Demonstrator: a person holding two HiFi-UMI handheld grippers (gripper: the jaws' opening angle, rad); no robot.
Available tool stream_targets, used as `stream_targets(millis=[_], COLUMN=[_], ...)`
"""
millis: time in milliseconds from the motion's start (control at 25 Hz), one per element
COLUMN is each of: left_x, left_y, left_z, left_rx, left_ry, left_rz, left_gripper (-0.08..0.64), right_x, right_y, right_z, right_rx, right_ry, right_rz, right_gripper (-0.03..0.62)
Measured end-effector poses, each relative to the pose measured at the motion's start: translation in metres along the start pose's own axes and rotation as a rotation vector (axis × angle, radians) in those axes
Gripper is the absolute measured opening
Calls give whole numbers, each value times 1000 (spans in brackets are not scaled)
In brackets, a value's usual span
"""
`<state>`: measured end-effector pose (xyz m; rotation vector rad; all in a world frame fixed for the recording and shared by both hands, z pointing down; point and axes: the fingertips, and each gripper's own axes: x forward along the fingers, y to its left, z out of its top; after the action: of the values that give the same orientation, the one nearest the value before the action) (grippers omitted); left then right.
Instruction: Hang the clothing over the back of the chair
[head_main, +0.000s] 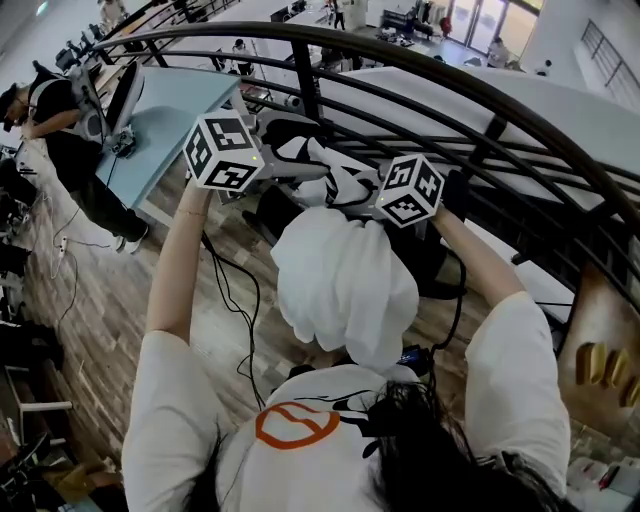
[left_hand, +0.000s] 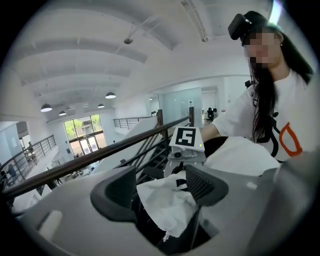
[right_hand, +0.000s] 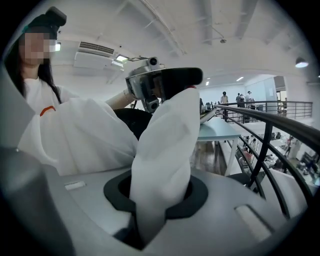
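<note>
A white garment (head_main: 345, 280) with black trim hangs in a bundle over a dark chair back (head_main: 265, 210) in front of me. My left gripper (head_main: 290, 165) is at the garment's upper left. Its jaws stand wide apart, and a loose corner of the cloth (left_hand: 167, 202) lies between them without being pinched. My right gripper (head_main: 355, 195) is at the upper right, shut on a thick fold of the white cloth (right_hand: 162, 150). The two grippers face each other closely. The left gripper (right_hand: 160, 82) shows in the right gripper view, and the right gripper's marker cube (left_hand: 186, 137) shows in the left gripper view.
A black curved railing (head_main: 400, 70) runs just beyond the chair, with a drop to a lower floor behind it. A light blue table (head_main: 170, 110) stands at the left, with a person (head_main: 60, 130) beside it. Black cables (head_main: 225, 290) trail on the wooden floor.
</note>
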<state>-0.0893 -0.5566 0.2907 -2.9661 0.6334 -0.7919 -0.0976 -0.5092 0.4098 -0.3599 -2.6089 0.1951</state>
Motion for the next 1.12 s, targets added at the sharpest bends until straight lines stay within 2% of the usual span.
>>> stream_targets(millis=[200,240,280,320,360,520,720,880,1040,1080,1120], left_x=[26,30,33,36,37,42,49,53,60,60,60], left_y=[-2,-2,-2,-3,-3,-2,6,11,19,21,24], left_z=[-27,-33,-38,-43,-48,-54,-68,-73,-71,-74,-80], left_rx=[-33,-47,-56,-58,-54,-16,2,-2,-4,14,38], left_ry=[145,164,180,197,217,286,314,308,301,334,387], left_rz=[-131,-143,-149,-149,-144,-115,-81,-81,-76,-64,-49], left_gripper=[417,390,334,233,192,181,178,176,176,175,175], right_x=[-5,-5,-6,-7,-7,-10,-9,-19,-36,-41,-50], right_y=[0,-2,-4,-5,-5,-3,-9,-15,-25,-29,-34], right_z=[1,1,1,1,1,1,-2,-3,-4,-3,-3], right_rx=[-8,-4,0,4,8,55,197,289,309,309,300], right_ry=[-9,-14,-19,-22,-24,-41,-78,-105,-136,-149,-166], right_rz=[-8,-9,-11,-13,-14,-6,-9,-31,-81,-108,-146], right_gripper=[117,117,117,117,117,123,166,237,301,338,430])
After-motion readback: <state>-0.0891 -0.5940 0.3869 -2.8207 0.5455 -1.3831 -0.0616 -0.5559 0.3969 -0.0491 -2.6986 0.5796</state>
